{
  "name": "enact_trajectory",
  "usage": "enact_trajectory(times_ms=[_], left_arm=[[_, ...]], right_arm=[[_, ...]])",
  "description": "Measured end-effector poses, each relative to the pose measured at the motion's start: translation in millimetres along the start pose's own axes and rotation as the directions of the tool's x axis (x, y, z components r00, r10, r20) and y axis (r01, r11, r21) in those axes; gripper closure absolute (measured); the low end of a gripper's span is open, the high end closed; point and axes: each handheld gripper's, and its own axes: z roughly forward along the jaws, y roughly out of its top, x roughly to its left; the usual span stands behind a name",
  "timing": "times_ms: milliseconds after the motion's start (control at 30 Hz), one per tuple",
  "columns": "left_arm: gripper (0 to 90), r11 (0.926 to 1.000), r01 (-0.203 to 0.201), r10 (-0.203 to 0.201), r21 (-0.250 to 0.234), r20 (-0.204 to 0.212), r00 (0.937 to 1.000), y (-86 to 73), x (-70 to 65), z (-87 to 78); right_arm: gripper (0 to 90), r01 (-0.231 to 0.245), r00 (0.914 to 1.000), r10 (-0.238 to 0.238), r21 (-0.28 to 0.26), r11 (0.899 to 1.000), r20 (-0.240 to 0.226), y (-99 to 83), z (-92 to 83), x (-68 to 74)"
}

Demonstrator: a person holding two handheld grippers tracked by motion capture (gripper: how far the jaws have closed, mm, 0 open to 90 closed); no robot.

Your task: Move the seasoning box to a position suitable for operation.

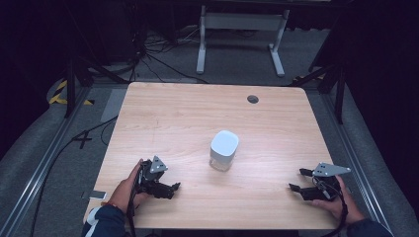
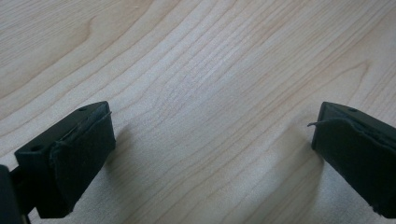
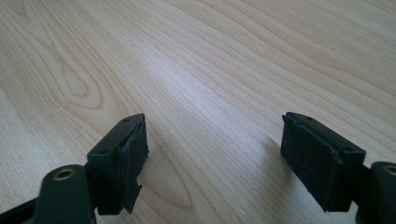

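The person's two hands are closest, at the near edge of the worktop (image 1: pixel 163 113). The left gripper (image 1: pixel 170 189) lies low by the near left side, and its jaws stand wide apart with only bare wood between them. The right gripper (image 1: pixel 298 180) rests by the near right side, and its jaws are wide apart too, with nothing in them.

The jar (image 1: pixel 224 150) stands upright in the middle of the worktop, between the two grippers and well apart from both. I think the job now is to reach for it.

To do that well, one gripper should come in level and from the side. The jaws should go around the lower clear part, one jaw on each side. Then they should close slowly. A push on the top alone could tip it over.

The jar looks like clear glass or plastic, with a smooth white lid with rounded corners. It may be slippery. The jaws are black blocks with soft, rough pads, a bit frayed at the edges. The worktop is pale wood with wavy lines, flat and smooth, with a small round dark hole (image 1: pixel 253 99) near the far edge.
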Motion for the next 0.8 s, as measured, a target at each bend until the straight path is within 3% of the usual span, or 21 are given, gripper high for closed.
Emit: enact_trajectory(times_ms=[200,333,667,800], left_arm=[[0.0,1.0,0.005,-0.005,-0.002,-0.011,0.9999,0.6,1.4,0.5],[0.0,1.0,0.002,-0.002,-0.001,-0.016,0.9999,0.3,1.8,0.0],[0.2,1.0,-0.002,0.002,-0.001,-0.017,0.9999,0.4,1.7,-0.1],[0.2,0.9999,-0.011,0.011,0.001,-0.005,0.9999,0.8,2.3,0.1]], right_arm=[[25.8,0.0,1.0,0.0,0.013,1.0,-0.002,1.2,-1.0,-1.3],[39.5,-0.018,0.9998,0.018,0.015,1.0,-0.01,6.4,0.3,-4.0],[56.4,-0.024,0.9995,0.023,-0.03,0.999,-0.02,23.8,-0.1,-2.7],[70.6,0.005,0.9997,-0.006,-0.038,0.999,-0.025,39.7,3.6,1.8]])
